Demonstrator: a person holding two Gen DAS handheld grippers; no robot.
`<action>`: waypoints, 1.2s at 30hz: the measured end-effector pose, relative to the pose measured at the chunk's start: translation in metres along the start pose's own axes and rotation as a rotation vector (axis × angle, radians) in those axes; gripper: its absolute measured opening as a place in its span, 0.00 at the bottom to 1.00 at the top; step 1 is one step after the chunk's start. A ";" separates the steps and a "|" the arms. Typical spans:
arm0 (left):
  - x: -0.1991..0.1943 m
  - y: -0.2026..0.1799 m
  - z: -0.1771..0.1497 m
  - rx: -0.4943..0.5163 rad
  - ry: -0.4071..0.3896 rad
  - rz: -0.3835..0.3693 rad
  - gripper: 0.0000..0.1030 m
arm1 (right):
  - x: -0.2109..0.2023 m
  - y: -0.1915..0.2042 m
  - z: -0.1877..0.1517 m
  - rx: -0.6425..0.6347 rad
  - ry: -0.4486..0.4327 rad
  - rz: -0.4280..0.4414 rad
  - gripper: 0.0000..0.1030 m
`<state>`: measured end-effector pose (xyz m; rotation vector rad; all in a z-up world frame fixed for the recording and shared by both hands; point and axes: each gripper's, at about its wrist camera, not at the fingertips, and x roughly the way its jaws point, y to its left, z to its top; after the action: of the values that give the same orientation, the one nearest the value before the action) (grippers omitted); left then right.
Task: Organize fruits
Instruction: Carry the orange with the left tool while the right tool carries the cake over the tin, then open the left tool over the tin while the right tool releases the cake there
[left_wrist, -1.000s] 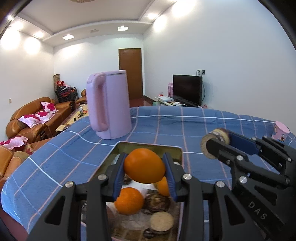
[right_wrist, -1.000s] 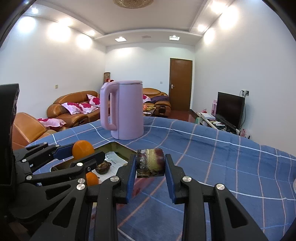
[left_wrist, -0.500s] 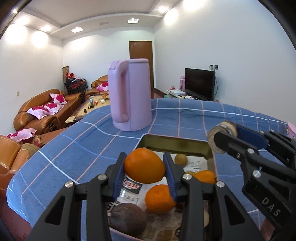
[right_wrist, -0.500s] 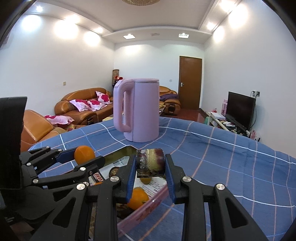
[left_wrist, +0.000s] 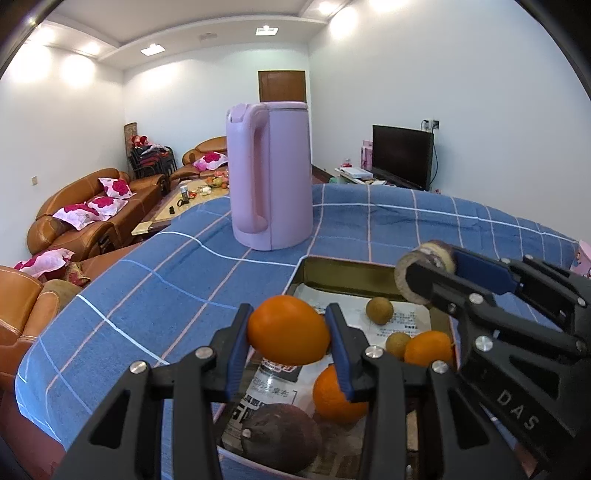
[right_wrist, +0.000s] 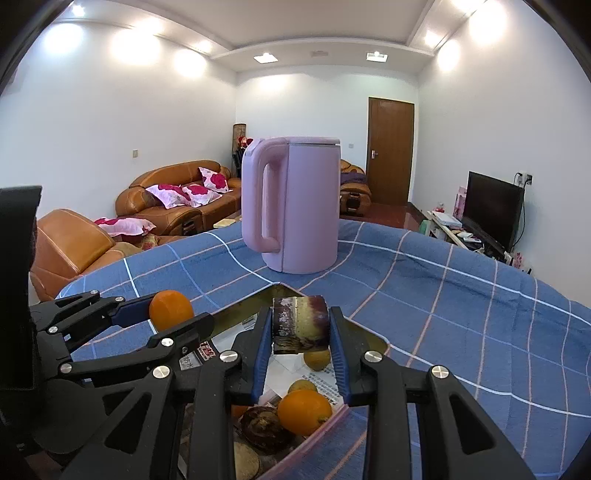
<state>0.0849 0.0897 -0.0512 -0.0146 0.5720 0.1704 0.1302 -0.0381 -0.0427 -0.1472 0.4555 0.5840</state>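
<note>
Two fruits hang over the tray (left_wrist: 373, 267) on the blue-checked counter (right_wrist: 461, 295): the left hand-held gripper (left_wrist: 290, 334) pinches an orange (left_wrist: 288, 329), the right hand-held gripper (right_wrist: 301, 329) a cut purple-rinded chunk (right_wrist: 300, 325), each closed only to its load's width. Best lowered onto bare paper, clear of the oranges, longans and dark fruit below, before the jaws part.
</note>
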 end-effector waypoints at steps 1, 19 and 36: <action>0.001 0.001 0.000 0.000 0.006 -0.002 0.40 | 0.002 0.000 0.000 0.003 0.005 0.002 0.31; 0.017 0.005 -0.010 0.027 0.076 -0.013 0.40 | 0.029 0.000 -0.009 0.009 0.107 0.030 0.31; 0.021 0.003 -0.012 0.053 0.099 0.004 0.44 | 0.036 -0.004 -0.014 0.024 0.163 0.055 0.35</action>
<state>0.0956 0.0948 -0.0726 0.0292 0.6751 0.1587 0.1543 -0.0269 -0.0715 -0.1602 0.6257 0.6225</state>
